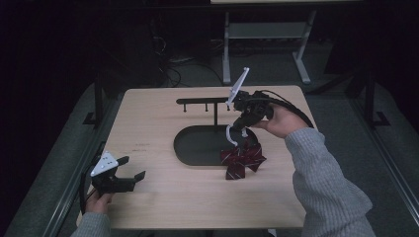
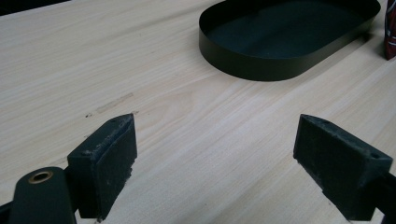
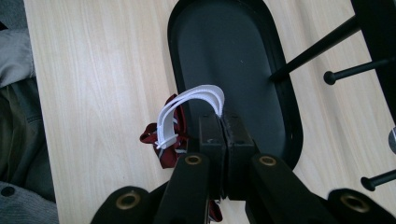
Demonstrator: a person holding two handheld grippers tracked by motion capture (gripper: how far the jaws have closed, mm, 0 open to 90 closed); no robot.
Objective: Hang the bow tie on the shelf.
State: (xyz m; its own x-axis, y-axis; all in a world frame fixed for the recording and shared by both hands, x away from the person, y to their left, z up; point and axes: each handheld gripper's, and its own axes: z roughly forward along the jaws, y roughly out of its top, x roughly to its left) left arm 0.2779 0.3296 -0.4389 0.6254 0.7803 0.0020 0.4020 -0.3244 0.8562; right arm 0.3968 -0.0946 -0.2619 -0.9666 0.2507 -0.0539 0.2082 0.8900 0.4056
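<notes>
At the near left corner of the table, the left gripper rests low with its two jaws wide apart and nothing between them. Farther in, right of the middle, a dark red bow tie lies at the near right edge of the black oval tray, partly over its rim. Its long side runs left to right. A white strap goes up from the bow tie in a loop. Above it, the right gripper points down, its jaws pressed together on the top of the strap. Behind the tray stands a black rack with short pegs.
</notes>
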